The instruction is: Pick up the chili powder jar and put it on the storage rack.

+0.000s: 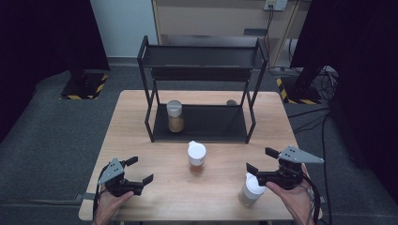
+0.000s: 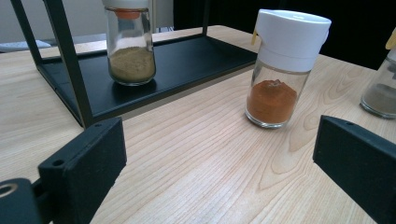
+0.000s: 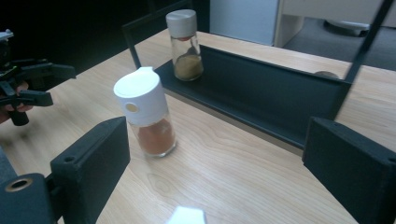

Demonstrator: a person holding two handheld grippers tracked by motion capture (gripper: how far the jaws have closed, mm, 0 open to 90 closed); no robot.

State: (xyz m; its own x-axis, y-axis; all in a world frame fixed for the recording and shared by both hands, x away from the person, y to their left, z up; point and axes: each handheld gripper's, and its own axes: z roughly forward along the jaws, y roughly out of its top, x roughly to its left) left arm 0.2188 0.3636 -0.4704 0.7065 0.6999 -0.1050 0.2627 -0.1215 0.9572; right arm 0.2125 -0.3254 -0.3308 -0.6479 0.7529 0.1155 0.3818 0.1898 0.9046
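Note:
A white-capped jar of orange powder (image 1: 196,158) (image 2: 280,74) (image 3: 147,116) stands at the table's middle. A grey-lidded jar of tan powder (image 1: 175,116) (image 2: 130,51) (image 3: 186,44) sits on the lower shelf of a black rack (image 1: 202,124). A third white-capped jar of pale powder (image 1: 250,190) (image 2: 380,93) stands front right, its cap (image 3: 187,215) just below my right gripper (image 1: 261,160) (image 3: 219,172), which hangs open and empty above it. My left gripper (image 1: 140,169) (image 2: 219,168) is open and empty at the front left, facing the orange jar.
The rack's upper shelf (image 1: 202,56) is bare. A small round dark object (image 1: 231,102) (image 3: 325,73) lies on the table behind the rack's right side. Bare wood (image 1: 164,197) runs between the two grippers. The left gripper (image 3: 42,84) appears far left in the right gripper view.

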